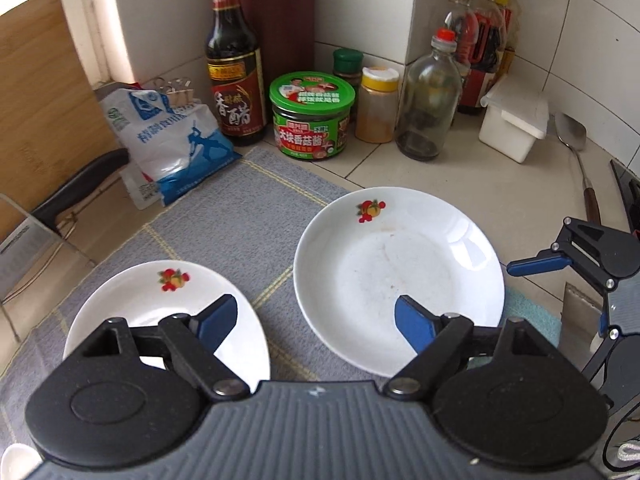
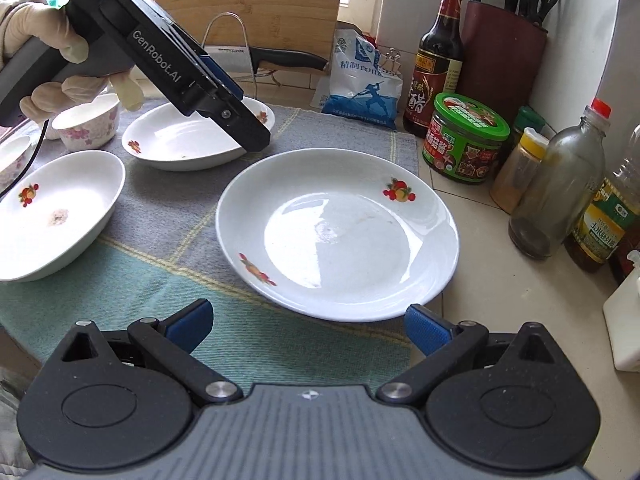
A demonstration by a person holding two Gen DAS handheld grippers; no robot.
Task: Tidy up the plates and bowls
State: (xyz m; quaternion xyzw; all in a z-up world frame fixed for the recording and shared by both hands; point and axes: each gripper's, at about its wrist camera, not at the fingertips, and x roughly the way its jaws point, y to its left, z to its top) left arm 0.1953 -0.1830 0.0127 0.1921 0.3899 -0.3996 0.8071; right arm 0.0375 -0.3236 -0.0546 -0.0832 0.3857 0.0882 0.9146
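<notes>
Both fisheye views look steeply down and forward along their own claw fingers at close range over the table point(image 1: 460, 184), the left facing the tiled corner, the right angled from farther right, and both share the large plate point(image 1: 400, 280) point(image 2: 336, 232) and condiment bottles.

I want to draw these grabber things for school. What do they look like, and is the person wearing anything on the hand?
Each tool, left tool and right tool, has black arms with silver bolts, two blue fingers and a ribbed grey body. The left one's black casing shows white lettering and a thin black cable. The hand holding it wears a pale glove.
</notes>
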